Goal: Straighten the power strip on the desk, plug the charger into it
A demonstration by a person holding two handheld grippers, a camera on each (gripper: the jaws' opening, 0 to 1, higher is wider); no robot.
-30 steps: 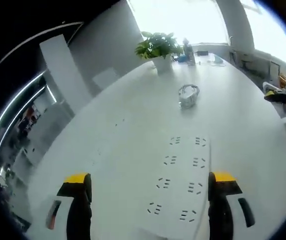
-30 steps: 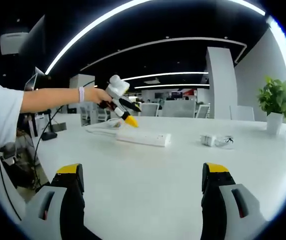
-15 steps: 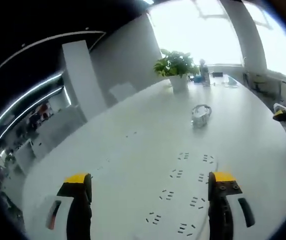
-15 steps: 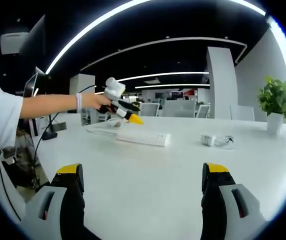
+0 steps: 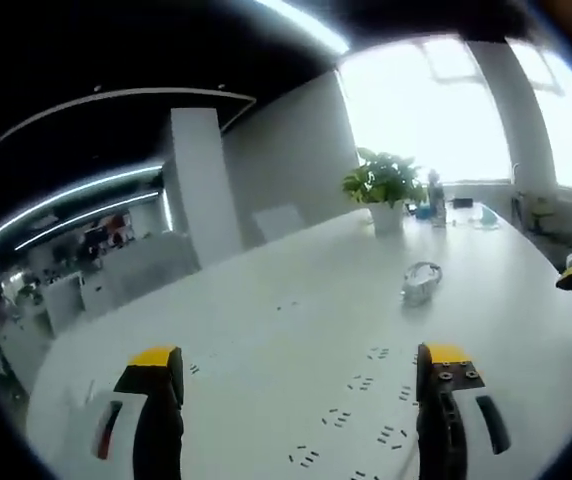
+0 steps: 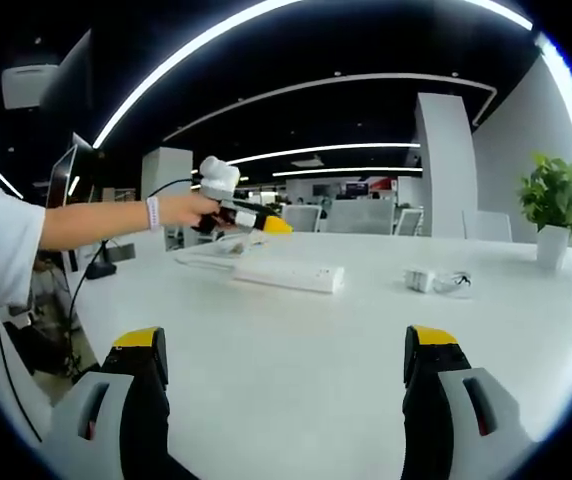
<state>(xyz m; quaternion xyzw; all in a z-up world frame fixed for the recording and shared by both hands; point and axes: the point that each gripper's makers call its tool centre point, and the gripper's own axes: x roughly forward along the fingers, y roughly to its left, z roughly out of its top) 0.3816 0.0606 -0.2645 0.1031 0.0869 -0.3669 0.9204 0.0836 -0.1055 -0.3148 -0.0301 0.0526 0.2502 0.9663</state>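
The white power strip point(image 6: 286, 273) lies on the white desk point(image 6: 296, 380), its cable point(image 6: 204, 259) trailing off to the left. In the left gripper view its sockets point(image 5: 361, 425) sit low between my jaws. The white charger point(image 6: 432, 281) with its coiled cord rests to the right of the strip, and farther up the desk as the charger point(image 5: 420, 282) in the left gripper view. My left gripper point(image 5: 300, 357) is open and empty; the left gripper point(image 6: 269, 225) hovers level above the strip's left end. My right gripper point(image 6: 286, 340) is open and empty, well short of the strip.
A potted plant point(image 5: 384, 186) stands at the far end of the desk, also seen as the plant point(image 6: 551, 206) at the right. A person's arm point(image 6: 106, 218) reaches in from the left. Bottles point(image 5: 436, 195) stand beside the plant. Office chairs point(image 6: 356, 216) line the far side.
The left gripper has tilted up from pointing down at the strip to nearly level, so the strip has slid down its view. The right gripper has stayed still.
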